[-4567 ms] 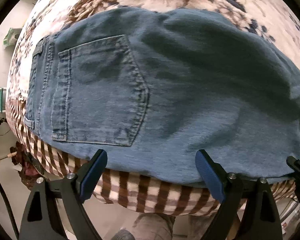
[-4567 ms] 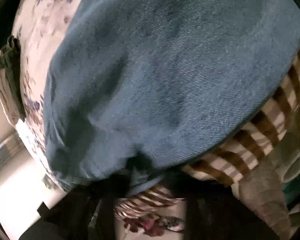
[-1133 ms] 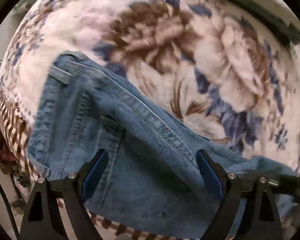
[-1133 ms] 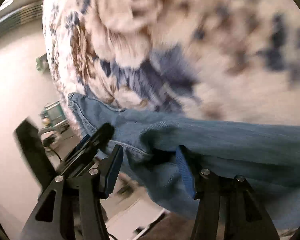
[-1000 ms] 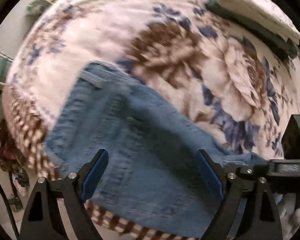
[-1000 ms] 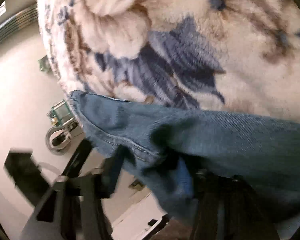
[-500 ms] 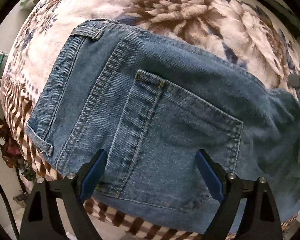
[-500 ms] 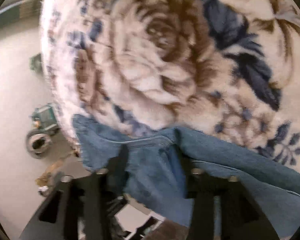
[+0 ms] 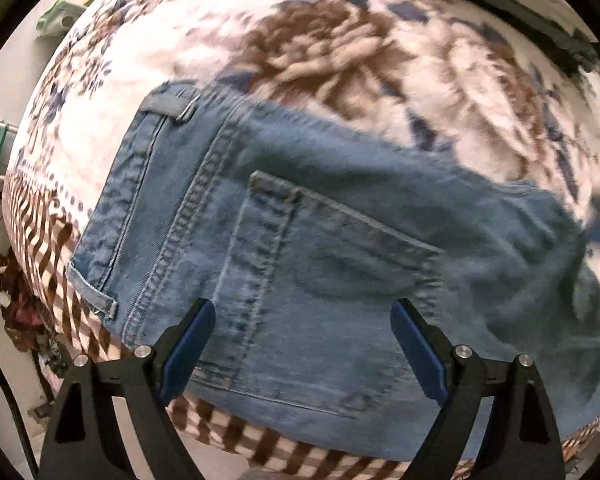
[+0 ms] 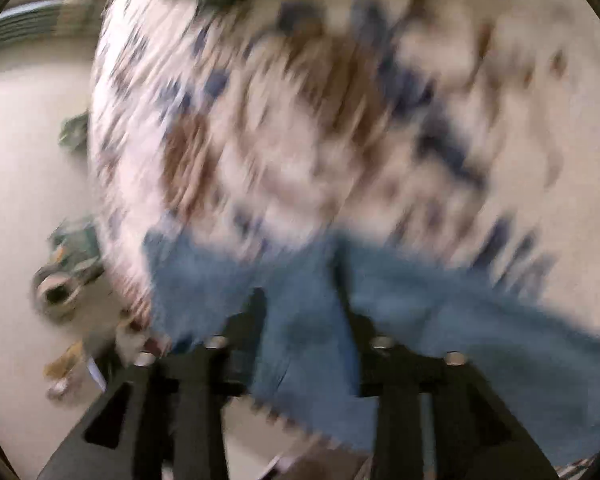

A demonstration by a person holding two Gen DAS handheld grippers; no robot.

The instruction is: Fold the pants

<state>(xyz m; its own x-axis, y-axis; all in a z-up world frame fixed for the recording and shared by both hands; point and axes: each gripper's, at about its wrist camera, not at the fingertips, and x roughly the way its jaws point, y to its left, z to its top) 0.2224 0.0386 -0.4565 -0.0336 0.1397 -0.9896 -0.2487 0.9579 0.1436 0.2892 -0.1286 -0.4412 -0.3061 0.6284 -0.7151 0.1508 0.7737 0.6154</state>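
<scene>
Denim fills the lower half of the left wrist view: the blue jeans [image 9: 308, 264] lie folded on a floral blanket [image 9: 340, 52], directly ahead of and beneath the left gripper [image 9: 300, 336]. Its two blue-padded fingers [image 9: 186, 346] stand wide apart and clear of the cloth, nothing between them, with the back pocket [image 9: 324, 288] lying in the span between the tips. A belt loop [image 9: 168, 106] sits ahead and to the left of that gripper, at the far corner of the waistband, and the blanket's brown striped border [image 9: 40, 232] runs off to its left and under its fingers.

Blur smears the right wrist view. The right gripper [image 10: 302, 312] hangs over the same jeans [image 10: 308, 320], which stretch from ahead-left of it across to its right. Its jaws have just been closing and stand partly apart; denim shows in the gap between the dark fingers [image 10: 252, 312], though whether the pads actually press it is unclear, probably not.
</scene>
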